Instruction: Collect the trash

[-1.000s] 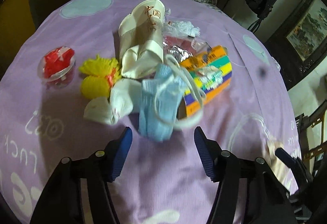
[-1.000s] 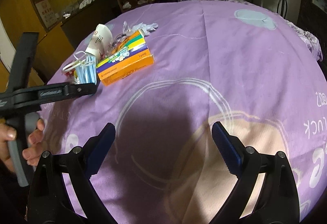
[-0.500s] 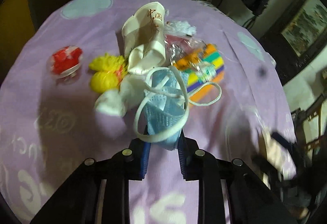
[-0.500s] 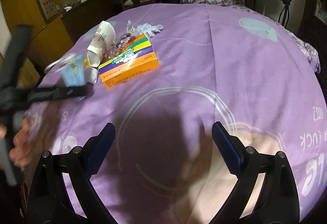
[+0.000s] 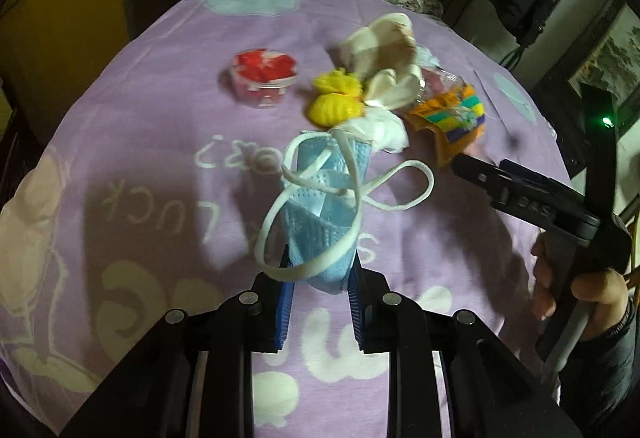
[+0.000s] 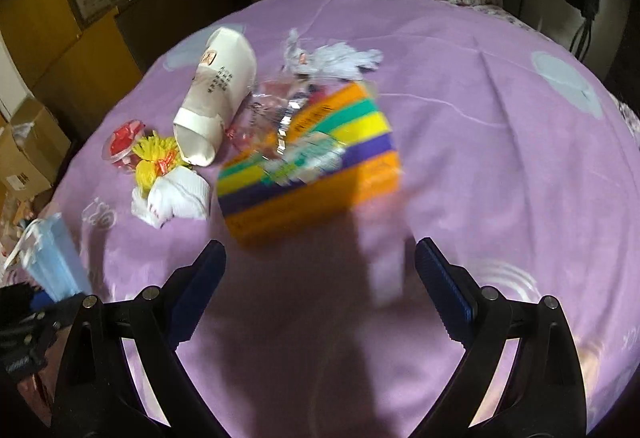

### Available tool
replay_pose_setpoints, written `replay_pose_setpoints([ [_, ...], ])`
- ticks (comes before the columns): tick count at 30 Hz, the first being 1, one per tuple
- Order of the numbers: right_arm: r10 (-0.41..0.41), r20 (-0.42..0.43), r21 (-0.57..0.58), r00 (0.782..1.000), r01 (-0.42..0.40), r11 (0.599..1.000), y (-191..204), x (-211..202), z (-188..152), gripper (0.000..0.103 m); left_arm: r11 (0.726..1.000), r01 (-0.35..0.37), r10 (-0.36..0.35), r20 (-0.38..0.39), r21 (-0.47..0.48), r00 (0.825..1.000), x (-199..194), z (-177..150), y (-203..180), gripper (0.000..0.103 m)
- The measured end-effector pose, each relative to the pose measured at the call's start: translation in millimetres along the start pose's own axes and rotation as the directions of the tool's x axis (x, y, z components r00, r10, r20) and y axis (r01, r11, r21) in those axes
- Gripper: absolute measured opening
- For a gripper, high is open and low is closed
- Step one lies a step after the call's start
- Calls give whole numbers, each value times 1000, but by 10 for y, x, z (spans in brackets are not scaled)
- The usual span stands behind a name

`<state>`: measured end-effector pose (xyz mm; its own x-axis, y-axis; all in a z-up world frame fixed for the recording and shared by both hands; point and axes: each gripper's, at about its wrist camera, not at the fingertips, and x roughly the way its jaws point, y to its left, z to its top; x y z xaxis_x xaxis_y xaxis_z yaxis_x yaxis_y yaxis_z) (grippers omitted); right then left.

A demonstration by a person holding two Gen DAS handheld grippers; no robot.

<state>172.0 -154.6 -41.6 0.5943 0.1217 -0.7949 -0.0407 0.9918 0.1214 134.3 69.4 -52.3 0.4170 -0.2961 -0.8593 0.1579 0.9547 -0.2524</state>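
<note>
The left gripper (image 5: 320, 278) is clamped on a blue face mask (image 5: 320, 222), lifted above the purple tablecloth (image 5: 160, 178); the right gripper (image 6: 320, 278) hovers wide open and empty before the striped carton (image 6: 312, 158)

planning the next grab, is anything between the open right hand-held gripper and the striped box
Nothing visible. The right hand-held gripper is open, and only bare purple cloth in shadow lies between it and the striped box. The crumpled clear wrapper sits behind the box, the white tissue off to its left.
</note>
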Motion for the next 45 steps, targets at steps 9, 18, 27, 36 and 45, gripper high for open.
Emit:
replay_pose_setpoints([
  [9, -108, -12, 22, 994, 108, 994, 256, 275, 268, 95, 1000, 4, -4, 2, -23, 1000, -16, 33, 198, 25],
  [18, -240, 4, -53, 971, 240, 969, -60, 0, 108, 94, 999, 10, -10, -9, -33, 1000, -17, -7, 276, 26],
  [27, -220, 30, 22, 975, 219, 975, -710, -408, 49, 95, 1000, 7, -7, -22, -17, 1000, 8, -3, 220, 26],
  [36, -17, -34, 40, 999, 18, 999, -469, -161, 146, 95, 1000, 1, -2, -24, -7, 1000, 2, -9, 147, 26],
  [45, 17, -40, 58, 999, -15, 998, -532, -265, -83, 95, 1000, 3, -4, -22, -14, 1000, 10, -6, 203, 26],
])
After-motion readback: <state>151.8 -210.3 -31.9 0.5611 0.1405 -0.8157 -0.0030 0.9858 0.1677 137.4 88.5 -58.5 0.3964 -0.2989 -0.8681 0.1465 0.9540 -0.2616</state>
